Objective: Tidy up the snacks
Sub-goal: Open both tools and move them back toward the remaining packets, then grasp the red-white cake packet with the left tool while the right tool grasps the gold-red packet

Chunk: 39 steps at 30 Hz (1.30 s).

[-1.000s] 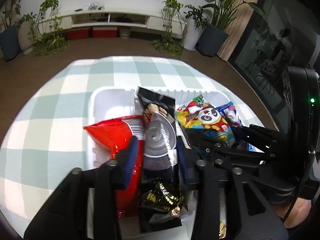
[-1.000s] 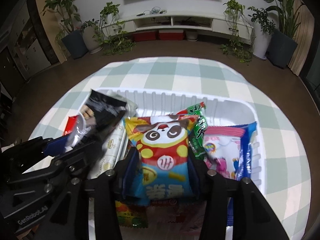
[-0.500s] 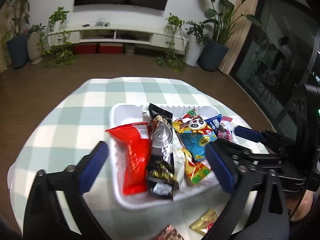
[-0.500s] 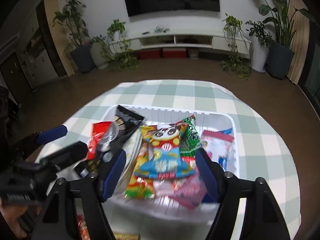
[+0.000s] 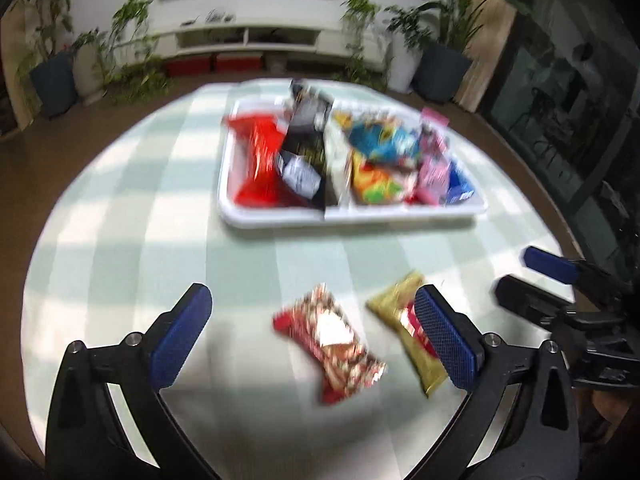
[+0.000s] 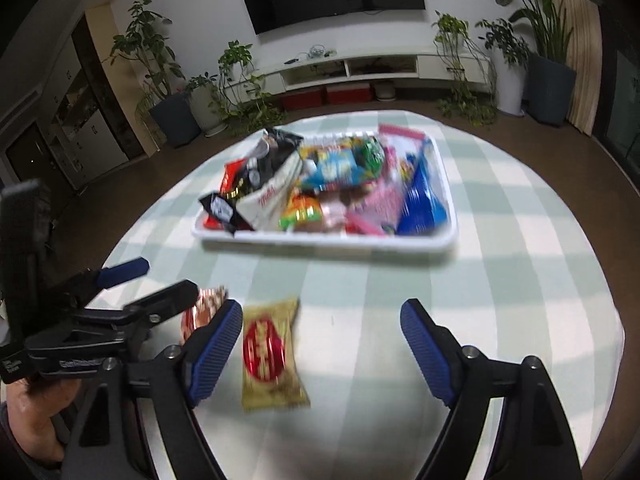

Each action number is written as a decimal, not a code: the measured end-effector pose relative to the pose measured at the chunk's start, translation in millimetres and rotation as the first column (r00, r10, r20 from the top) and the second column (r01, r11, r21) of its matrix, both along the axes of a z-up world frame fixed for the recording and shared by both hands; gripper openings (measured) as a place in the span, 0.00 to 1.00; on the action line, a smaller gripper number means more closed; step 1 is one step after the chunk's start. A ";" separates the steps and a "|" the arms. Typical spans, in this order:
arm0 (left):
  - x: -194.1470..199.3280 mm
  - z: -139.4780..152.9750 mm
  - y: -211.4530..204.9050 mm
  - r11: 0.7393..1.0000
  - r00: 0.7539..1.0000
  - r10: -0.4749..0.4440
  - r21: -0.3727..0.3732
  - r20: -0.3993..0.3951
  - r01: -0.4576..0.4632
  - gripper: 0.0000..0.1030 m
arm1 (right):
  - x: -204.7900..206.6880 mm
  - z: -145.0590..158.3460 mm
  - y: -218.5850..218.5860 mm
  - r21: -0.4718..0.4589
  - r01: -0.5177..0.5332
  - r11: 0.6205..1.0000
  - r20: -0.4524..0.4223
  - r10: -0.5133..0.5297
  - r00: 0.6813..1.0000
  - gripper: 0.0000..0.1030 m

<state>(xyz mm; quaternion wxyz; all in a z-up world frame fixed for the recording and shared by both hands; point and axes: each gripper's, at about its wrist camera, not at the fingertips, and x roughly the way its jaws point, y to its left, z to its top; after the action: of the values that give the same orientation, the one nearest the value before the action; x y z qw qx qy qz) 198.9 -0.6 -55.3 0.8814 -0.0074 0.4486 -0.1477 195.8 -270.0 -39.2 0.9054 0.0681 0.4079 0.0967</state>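
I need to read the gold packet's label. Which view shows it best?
The right wrist view: the gold packet lies whole and unobstructed there. In the left wrist view, the same packet is blurred and partly hidden behind a finger of the left gripper.

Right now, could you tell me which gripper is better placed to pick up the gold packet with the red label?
Probably the right gripper: it is open and the gold packet lies between its fingers, near the left one.

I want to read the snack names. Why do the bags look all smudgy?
Left wrist view: motion blur smears the tray and the red-and-white packet. Right wrist view: the gold packet is soft, its lettering unreadable. Both fisheye views bend the table edge.
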 end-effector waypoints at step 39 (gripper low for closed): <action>-8.0 -36.1 -15.2 0.985 0.991 -0.116 0.124 -0.067 0.123 0.37 | -38.0 -33.7 12.8 -0.031 -0.027 0.999 -0.019 0.026 0.999 0.79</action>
<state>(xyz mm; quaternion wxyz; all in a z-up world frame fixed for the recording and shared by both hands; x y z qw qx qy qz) 191.0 -15.8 -91.4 0.8557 0.0714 0.4831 -0.1711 157.7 -257.3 -72.9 0.9011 0.0495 0.4185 0.1018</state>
